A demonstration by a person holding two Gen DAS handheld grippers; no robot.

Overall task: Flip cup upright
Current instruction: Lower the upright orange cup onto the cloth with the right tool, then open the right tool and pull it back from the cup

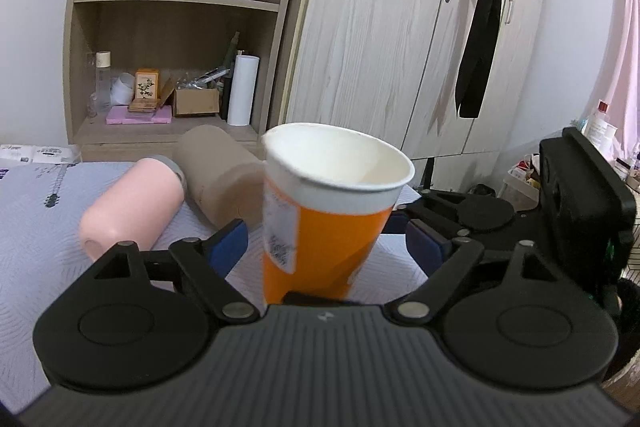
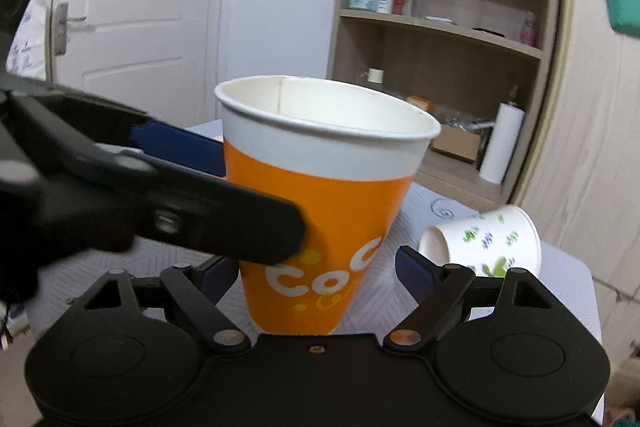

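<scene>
An orange and white paper cup stands mouth up, leaning a little, on the patterned cloth; it also shows in the right wrist view. My left gripper is open, its blue pads on either side of the cup with gaps. My right gripper is open around the cup too, with the left pad close to its wall and the right pad apart from it. The left gripper's arm crosses the right wrist view in front of the cup. The right gripper's body shows at the right of the left wrist view.
A pink bottle and a beige bottle lie on the cloth behind the cup. A white floral paper cup lies on its side to the right. A wooden shelf unit and wardrobe stand behind the table.
</scene>
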